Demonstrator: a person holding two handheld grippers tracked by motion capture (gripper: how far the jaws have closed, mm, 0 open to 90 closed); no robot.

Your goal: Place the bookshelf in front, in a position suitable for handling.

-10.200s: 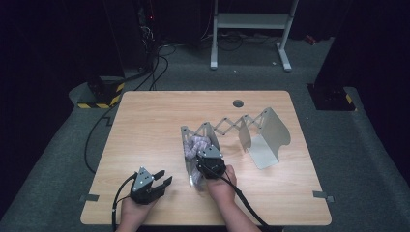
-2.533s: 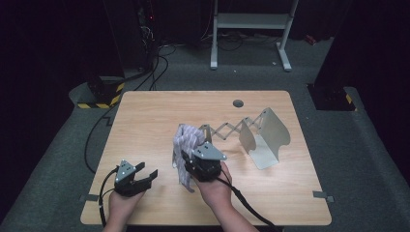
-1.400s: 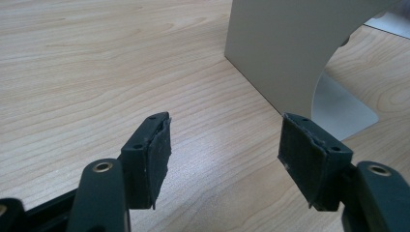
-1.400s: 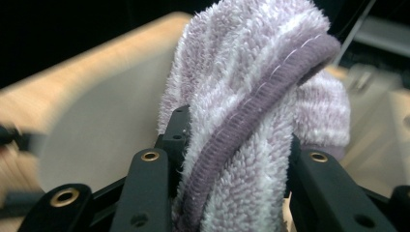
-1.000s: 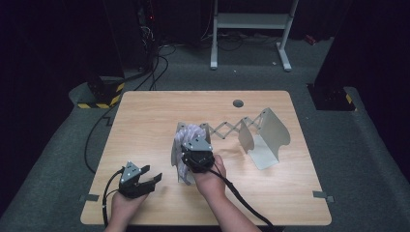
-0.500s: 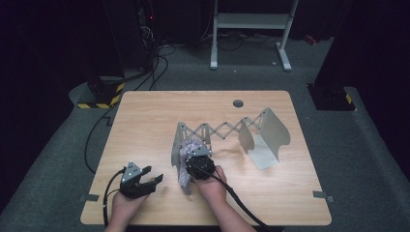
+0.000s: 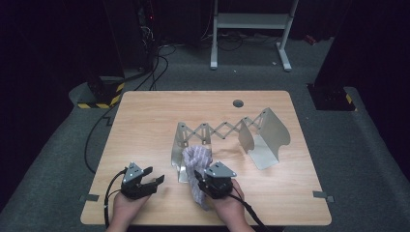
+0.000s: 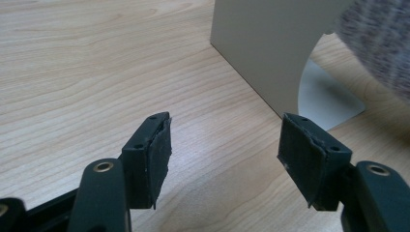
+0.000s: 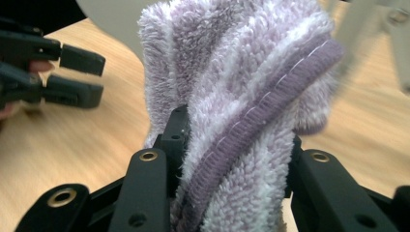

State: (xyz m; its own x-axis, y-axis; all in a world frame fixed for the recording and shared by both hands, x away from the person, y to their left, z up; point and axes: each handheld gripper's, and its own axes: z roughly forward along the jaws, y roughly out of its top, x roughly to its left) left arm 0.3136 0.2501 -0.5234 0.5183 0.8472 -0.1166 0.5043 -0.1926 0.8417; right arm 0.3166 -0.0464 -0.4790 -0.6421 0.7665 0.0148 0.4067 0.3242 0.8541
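A fluffy purple-and-white striped towel (image 7: 195, 159) hangs bunched in front of the left end panel of a metal accordion rack (image 7: 220, 129). My right gripper (image 7: 200, 181) is shut on the towel near the table's front edge. In the right gripper view the towel (image 9: 241, 72) is squeezed between the two jaws of my right gripper (image 9: 234, 140), its hem running diagonally. My left gripper (image 7: 155, 176) rests at the front left, open and holding nothing. Its pads (image 8: 157, 154) stand wide apart over bare wood, facing the rack's panel (image 8: 261, 53) and an edge of the towel (image 8: 382, 43).
The wooden table (image 7: 145, 121) has a round cable hole (image 7: 237, 103) at its back edge. The rack's curved right end (image 7: 266, 137) stands right of centre. My left gripper (image 9: 72, 72) also appears at the upper left of the right gripper view. Cables trail off the table's left side.
My right hand has pulled the towel toward the table's front edge and slightly right, lower than before. The left hand has stayed where it was.
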